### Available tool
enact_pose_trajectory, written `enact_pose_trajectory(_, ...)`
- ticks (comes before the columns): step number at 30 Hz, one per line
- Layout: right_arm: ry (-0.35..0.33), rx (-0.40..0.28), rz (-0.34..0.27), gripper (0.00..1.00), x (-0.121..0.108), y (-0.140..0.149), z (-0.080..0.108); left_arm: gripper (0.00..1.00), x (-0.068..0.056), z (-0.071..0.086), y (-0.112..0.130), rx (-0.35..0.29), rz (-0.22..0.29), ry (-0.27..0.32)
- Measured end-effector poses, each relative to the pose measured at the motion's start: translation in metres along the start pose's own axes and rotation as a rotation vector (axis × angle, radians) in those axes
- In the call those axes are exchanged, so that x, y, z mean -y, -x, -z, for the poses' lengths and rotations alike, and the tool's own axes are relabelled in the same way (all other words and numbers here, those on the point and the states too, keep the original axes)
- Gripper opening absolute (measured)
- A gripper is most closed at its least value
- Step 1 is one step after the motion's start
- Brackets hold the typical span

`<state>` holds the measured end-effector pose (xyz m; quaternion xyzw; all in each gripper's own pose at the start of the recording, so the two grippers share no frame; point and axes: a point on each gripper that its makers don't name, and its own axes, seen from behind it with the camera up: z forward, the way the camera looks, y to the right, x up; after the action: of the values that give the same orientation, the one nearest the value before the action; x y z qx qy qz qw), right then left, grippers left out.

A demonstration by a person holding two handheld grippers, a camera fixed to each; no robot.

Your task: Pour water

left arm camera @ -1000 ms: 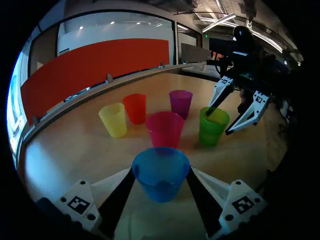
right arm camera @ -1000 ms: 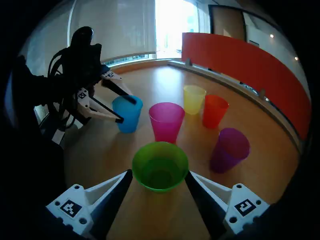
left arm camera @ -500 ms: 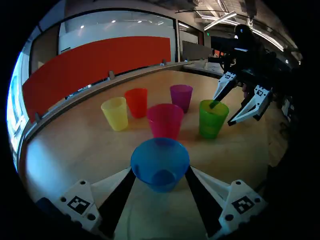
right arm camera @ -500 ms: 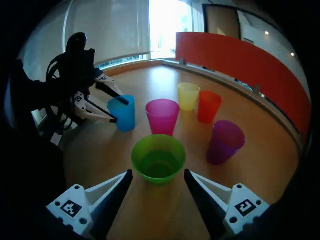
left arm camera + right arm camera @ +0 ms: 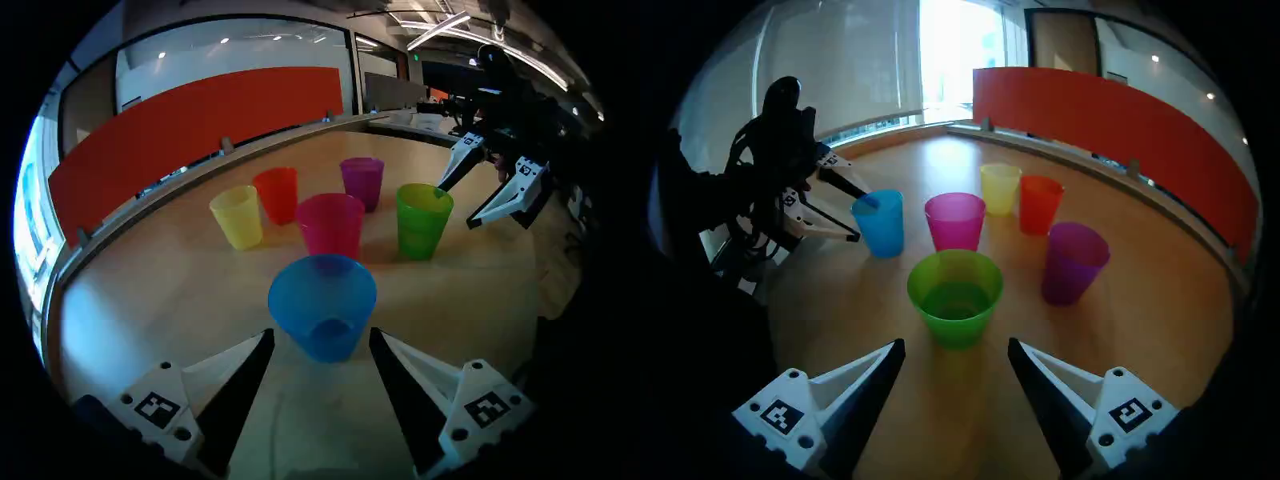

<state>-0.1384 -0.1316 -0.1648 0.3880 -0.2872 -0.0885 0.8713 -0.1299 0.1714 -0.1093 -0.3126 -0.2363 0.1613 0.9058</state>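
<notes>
A blue cup [image 5: 322, 308] stands upright on the wooden table [image 5: 152, 304] just beyond the tips of my left gripper [image 5: 320, 334], which is open and apart from it. Off to the right of it, the green cup [image 5: 424, 220] stands beside the right gripper [image 5: 456, 206]. In the right gripper view, the green cup [image 5: 955, 296], with some water in it, stands just ahead of my open right gripper [image 5: 955, 344]. Farther left, the blue cup [image 5: 878, 222] stands beside the left gripper [image 5: 862, 215], which a person holds.
Pink [image 5: 330, 224], yellow [image 5: 237, 216], orange [image 5: 276, 194] and purple [image 5: 362, 182] cups stand grouped behind the blue one. A raised rail [image 5: 200, 164] and an orange wall panel [image 5: 184, 120] run along the table's far side. Bare wood [image 5: 1152, 320] lies right of the cups.
Both grippers have drawn back. The blue and green cups, earlier between the fingers, now stand on the table ahead of the fingertips.
</notes>
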Motion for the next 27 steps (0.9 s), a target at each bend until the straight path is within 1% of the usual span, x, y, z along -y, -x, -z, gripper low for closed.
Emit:
enact_pose_trajectory(3,0.027,-0.014,-0.019,1.00,-0.003,0.002,0.007,0.87,0.003,0.008,0.003,0.001,-0.003,-0.023)
enact_pose_trajectory(5,0.050,-0.027,-0.034,1.00,-0.007,0.002,0.012,0.88,0.006,0.014,0.004,-0.008,0.006,-0.042)
enact_pose_trajectory(12,0.114,-0.085,-0.085,1.00,-0.013,-0.006,0.028,0.88,0.012,0.031,0.005,-0.042,0.057,-0.095)
enact_pose_trajectory(15,0.145,-0.109,-0.098,1.00,-0.017,-0.009,0.034,0.87,0.019,0.039,0.001,-0.069,0.070,-0.134)
enact_pose_trajectory(19,0.207,-0.147,-0.117,1.00,-0.027,-0.014,0.044,0.87,0.031,0.049,-0.003,-0.110,0.103,-0.193)
enact_pose_trajectory(22,0.260,-0.188,-0.137,1.00,-0.037,-0.022,0.054,0.88,0.042,0.056,-0.004,-0.142,0.134,-0.236)
enact_pose_trajectory(24,0.297,-0.220,-0.154,1.00,-0.046,-0.027,0.061,0.88,0.052,0.061,-0.005,-0.164,0.155,-0.267)
enact_pose_trajectory(27,0.350,-0.271,-0.174,1.00,-0.060,-0.037,0.070,0.88,0.070,0.070,-0.007,-0.192,0.182,-0.320)
